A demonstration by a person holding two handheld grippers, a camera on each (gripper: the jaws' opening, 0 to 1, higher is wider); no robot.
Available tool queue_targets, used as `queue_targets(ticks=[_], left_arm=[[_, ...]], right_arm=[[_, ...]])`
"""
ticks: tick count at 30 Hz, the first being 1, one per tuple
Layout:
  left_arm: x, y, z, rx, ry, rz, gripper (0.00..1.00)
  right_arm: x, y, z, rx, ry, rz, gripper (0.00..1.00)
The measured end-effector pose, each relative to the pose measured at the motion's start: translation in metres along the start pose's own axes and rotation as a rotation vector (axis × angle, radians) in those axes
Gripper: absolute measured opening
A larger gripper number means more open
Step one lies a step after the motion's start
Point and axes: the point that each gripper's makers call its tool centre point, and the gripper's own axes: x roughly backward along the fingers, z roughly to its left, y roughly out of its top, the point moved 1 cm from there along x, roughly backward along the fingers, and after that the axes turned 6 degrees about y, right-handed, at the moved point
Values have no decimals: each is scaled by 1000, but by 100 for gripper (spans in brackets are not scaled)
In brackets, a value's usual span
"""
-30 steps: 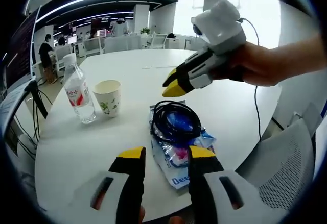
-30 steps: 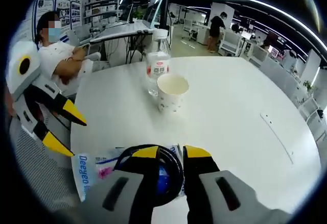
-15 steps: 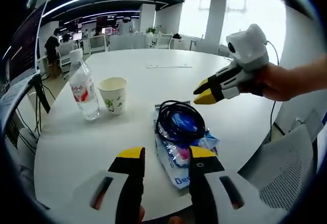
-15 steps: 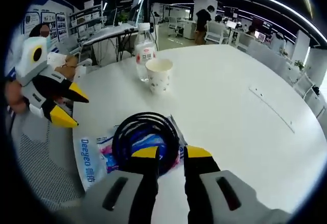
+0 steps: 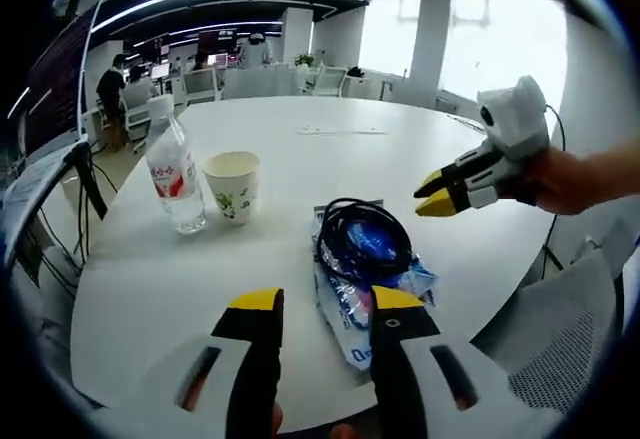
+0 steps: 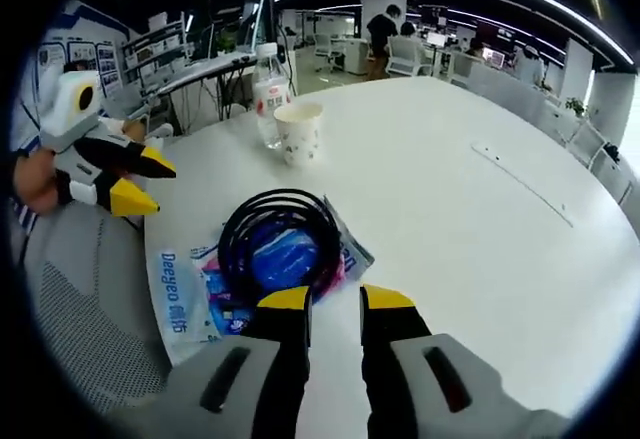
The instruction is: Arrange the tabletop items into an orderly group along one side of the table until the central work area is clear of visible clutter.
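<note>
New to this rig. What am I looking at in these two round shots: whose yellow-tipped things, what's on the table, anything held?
No robot here: a person holds a pair of two-jaw tongs in each hand, and a fisheye camera rides on each pair. In the left gripper view, the left tongs rise from the bottom, and the right tongs enter from the right, held in a hand. The right gripper view looks across the same white round table from the other side, over the right tongs' own tips.

On the table: a water bottle, a paper cup, and a coil of black cable lying on a blue plastic packet. Both tongs are open and hold nothing.
</note>
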Motion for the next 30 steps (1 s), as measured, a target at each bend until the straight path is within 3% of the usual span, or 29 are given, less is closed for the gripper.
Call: queue_targets(ticks=[12, 19, 30], left_arm=[[0, -2, 0, 18, -6, 7, 34], [1, -3, 2, 25, 1, 9, 34], [1, -4, 4, 32, 10, 13, 35]], right_arm=[[-7, -10, 7, -90, 27, -20, 16], [-17, -2, 6, -160, 50, -48, 18], [-40, 13, 4, -180, 84, -49, 20]])
